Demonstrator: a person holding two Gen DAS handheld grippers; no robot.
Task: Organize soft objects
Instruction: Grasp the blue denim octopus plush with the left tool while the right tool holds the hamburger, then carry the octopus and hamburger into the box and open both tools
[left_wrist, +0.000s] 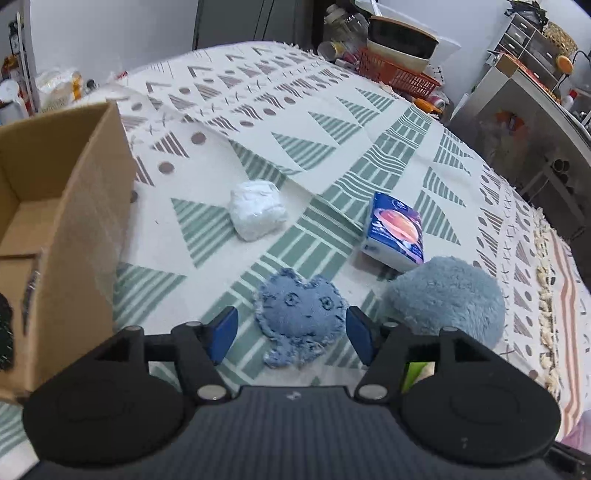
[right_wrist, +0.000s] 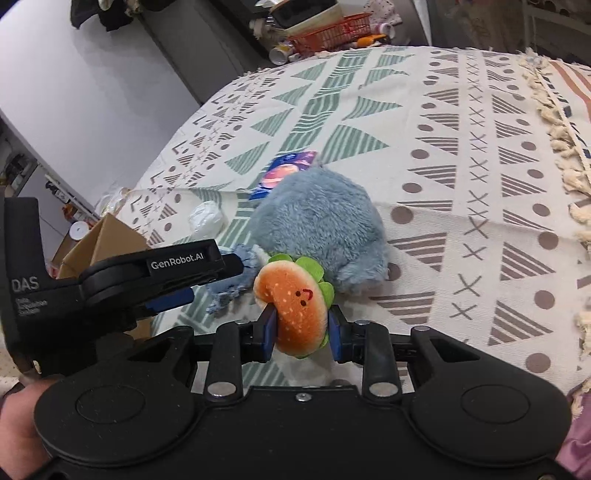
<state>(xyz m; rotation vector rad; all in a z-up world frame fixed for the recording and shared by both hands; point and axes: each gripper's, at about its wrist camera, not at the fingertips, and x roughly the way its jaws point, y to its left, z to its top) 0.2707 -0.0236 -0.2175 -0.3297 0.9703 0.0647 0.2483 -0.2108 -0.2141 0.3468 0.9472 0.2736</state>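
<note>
Holding the small orange burger plush (right_wrist: 295, 314) clamped in my right gripper (right_wrist: 301, 332); left gripper (left_wrist: 291, 332) spread wide around the flat blue denim cat patch (left_wrist: 301, 317). Round blue fuzzy plush (left_wrist: 447, 299) at 3 o'clock of it, white wad (left_wrist: 256, 208) at 12, tissue pack (left_wrist: 395, 230) at 1 on the tabletop (left_wrist: 369, 122). Brown cardboard box (left_wrist: 62, 206) at 9; mostly unsorted, I judge.

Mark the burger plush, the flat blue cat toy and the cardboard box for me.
burger plush (right_wrist: 295, 310): right wrist view, on its bun.
flat blue cat toy (left_wrist: 301, 314): left wrist view, on its face.
cardboard box (left_wrist: 74, 221): left wrist view, on its outer side wall.
</note>
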